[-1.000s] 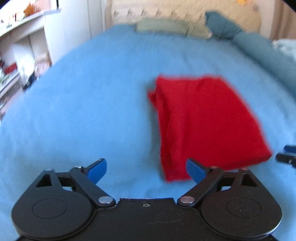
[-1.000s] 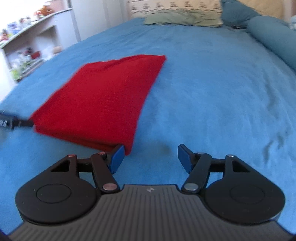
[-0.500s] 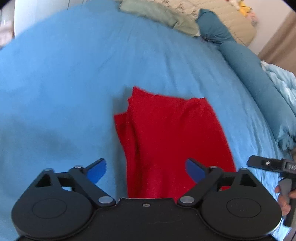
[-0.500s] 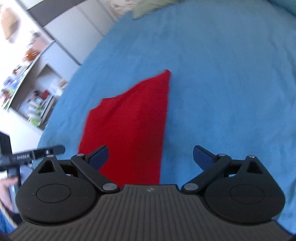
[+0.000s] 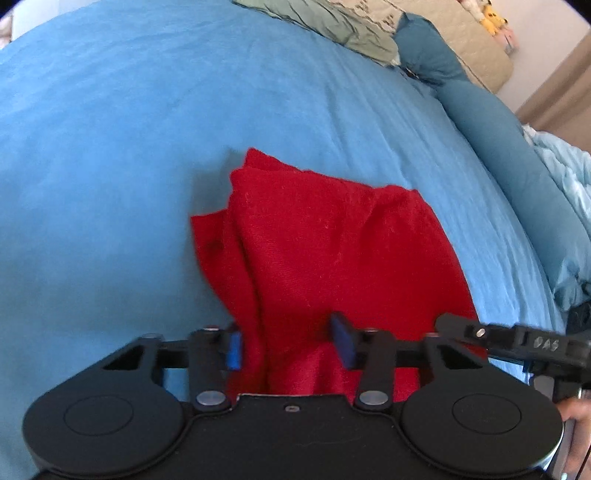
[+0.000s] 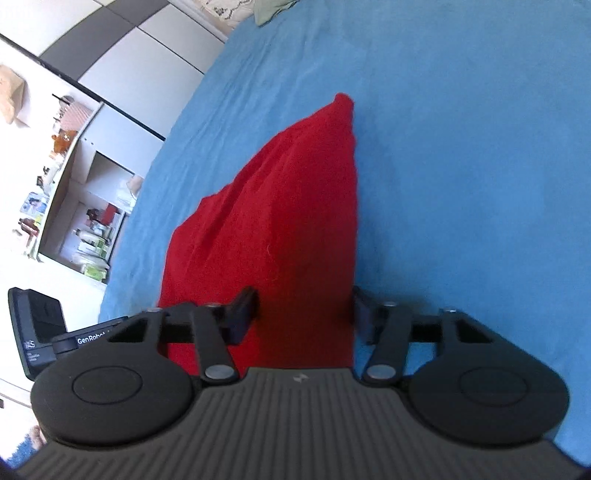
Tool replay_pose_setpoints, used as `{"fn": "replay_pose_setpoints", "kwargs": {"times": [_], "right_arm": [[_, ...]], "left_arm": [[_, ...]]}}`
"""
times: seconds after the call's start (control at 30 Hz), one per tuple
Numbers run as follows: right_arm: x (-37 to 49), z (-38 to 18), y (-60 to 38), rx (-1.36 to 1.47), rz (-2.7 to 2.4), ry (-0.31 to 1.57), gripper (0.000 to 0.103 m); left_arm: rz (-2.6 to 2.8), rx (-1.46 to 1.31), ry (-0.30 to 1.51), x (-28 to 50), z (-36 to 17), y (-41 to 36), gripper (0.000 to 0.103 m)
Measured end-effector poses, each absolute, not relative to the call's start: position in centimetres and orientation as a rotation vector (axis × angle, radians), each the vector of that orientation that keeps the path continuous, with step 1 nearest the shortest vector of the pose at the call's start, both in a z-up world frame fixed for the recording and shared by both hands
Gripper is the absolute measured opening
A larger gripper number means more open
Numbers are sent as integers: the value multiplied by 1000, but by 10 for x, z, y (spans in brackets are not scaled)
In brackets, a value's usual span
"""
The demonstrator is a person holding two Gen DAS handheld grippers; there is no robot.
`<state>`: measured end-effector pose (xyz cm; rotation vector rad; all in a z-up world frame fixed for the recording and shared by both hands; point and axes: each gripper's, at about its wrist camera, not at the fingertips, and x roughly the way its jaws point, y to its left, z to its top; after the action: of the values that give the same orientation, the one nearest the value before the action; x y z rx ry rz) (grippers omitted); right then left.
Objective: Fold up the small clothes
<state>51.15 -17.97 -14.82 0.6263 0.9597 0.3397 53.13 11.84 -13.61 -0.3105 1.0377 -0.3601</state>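
Folded cloth (image 5: pixel 332 258) on the bed (image 5: pixel 110 147), near its front edge; pillows (image 5: pixel 332 29) at the far edge.

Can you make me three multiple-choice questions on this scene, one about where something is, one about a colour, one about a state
1. Where does the red cloth lie?
A. on the blue bedspread
B. on a shelf
C. on the floor

2. What colour are the pads of the left gripper?
A. green
B. blue
C. white

3. How do the fingers of the right gripper stand?
A. shut tight with nothing between
B. apart, with cloth between them
C. out of view

Key: 1 A, the cloth rests on the bedspread in both views. 2 B, both pads show blue. 3 B, a fold of red cloth fills the gap between the fingers.
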Motion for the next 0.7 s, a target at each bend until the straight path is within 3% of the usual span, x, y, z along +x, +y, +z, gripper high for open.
{"fn": "replay_pose_setpoints", "kwargs": {"times": [0.03,0.07,0.17,0.47,0.7], "right_arm": [[510,-146,-177,613,340,951,48],[509,-142,-175,599,336,939,44],[500,-125,-173,568,351,892,40],[404,-57,-220,514,397,815,39],[309,-64,-268,472,301,859,39]], "left_arm": [[-352,-325,1029,530,-133,121,31],[-349,-334,1020,527,-128,123,26],[-323,-288,995,514,-113,117,23],[-437,-136,886,405,-50,63,20],[-479,-189,935,332,-84,12,20]]}}
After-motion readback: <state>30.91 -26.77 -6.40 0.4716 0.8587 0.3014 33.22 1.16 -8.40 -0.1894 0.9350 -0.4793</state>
